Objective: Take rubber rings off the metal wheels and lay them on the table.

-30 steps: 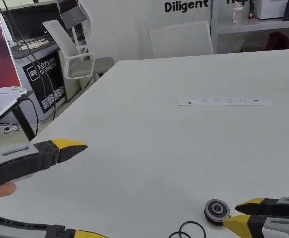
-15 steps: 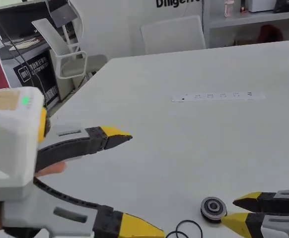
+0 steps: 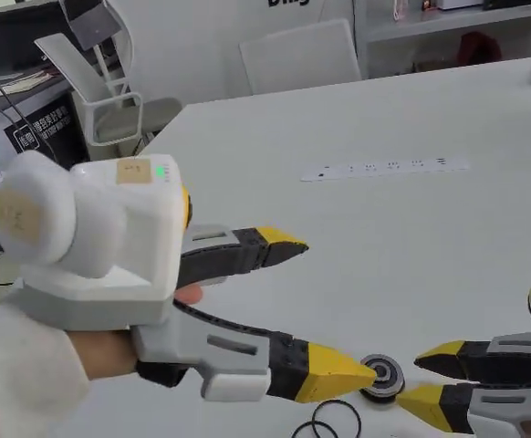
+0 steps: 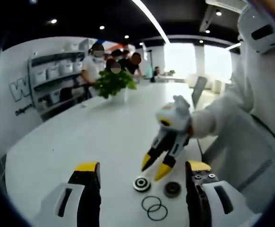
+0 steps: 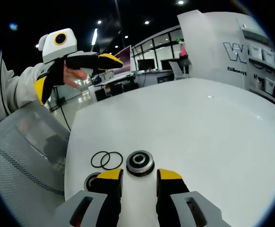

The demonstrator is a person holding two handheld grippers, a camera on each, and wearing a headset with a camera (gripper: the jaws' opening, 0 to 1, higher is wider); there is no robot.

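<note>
On the table (image 3: 430, 237) we find two rings (image 3: 327, 422) side by side, touching, nearest us and just left of a wheel (image 3: 384, 374). In the left gripper view, a second wheel (image 4: 172, 189) sits beside the first. A power strip (image 3: 384, 169) lies well behind them, and a chair (image 3: 297, 55) stands beyond the far edge.

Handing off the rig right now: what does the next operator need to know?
Left gripper: open wide, empty, held up above the table.
Right gripper: open, empty, jaws pointed at one metal wheel, just short of it.
A second wheel sits beside it.
Done: two rubber rings lie loose on the table.
Left: check both wheels for remaining rings; I cannot tell from these views.
</note>
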